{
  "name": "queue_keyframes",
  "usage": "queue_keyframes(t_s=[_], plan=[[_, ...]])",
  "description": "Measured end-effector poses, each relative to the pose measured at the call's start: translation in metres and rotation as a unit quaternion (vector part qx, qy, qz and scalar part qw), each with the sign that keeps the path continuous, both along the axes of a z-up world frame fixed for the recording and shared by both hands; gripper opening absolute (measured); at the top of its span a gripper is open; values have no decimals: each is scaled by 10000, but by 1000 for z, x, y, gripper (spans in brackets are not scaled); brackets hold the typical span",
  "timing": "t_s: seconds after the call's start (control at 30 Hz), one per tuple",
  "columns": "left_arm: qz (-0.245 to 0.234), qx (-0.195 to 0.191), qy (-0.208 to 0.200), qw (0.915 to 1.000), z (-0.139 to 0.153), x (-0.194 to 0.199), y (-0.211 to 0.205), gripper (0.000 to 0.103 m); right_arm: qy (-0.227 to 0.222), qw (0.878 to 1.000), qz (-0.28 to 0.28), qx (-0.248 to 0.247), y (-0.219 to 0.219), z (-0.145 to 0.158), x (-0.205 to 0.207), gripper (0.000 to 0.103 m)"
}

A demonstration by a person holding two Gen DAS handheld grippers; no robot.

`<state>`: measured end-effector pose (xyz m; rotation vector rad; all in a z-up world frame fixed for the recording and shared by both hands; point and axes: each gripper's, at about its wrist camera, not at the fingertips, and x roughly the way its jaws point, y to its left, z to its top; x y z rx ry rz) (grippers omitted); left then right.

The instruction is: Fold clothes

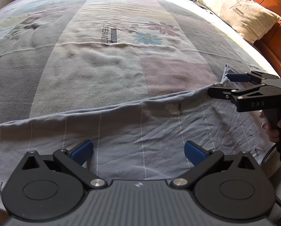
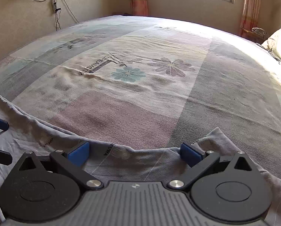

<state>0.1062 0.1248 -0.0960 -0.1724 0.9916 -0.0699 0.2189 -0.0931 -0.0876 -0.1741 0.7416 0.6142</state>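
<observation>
The grey garment (image 1: 140, 131) lies spread along the bed (image 1: 121, 56) toward 6 o'clock, apparently unfolded, with the left gripper (image 1: 138, 151) and right gripper (image 2: 134, 153) fingers both apart above it.

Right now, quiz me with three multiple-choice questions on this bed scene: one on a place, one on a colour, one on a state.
1. Where does the grey-blue garment lie?
A. near edge of the bed
B. on the pillow
C. on the floor

2. What colour are the left gripper finger pads?
A. red
B. blue
C. white

3. How does the right gripper stand?
A. shut on the garment
B. out of sight
C. open

Answers: 1 A, it spreads along the bedsheet's near side; 2 B, both pads are blue; 3 C, a wide gap separates its fingers.
</observation>
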Motion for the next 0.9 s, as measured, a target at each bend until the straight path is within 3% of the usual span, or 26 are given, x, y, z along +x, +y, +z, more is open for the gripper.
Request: queue_keyframes(t_s=[0.13,0.23,0.37,0.57,0.67,0.77,0.9], plan=[[-14,37,-8,10000,-1,0,-1,102,-304,9975,-617,130,-29,18,-10,103],[-76,147,-20,9999,-1,-1,-4,102,-285,9933,-1117,-39,-48,4,0,103],[-119,190,-3,9997,-1,-2,-5,102,-236,9928,-1165,-155,-51,-17,14,103],[-106,249,0,9996,-2,0,-7,102,-553,9884,-1389,-256,-58,3,-10,103],[-164,325,10,9993,-3,1,-8,102,-412,9843,-1639,-512,-67,-10,1,103],[-149,327,25,9993,-2,1,-8,102,-105,9819,-1893,17,-83,-18,16,103],[-139,368,108,9992,0,2,-10,102,18,9797,-2003,97,-90,-2,9,103]])
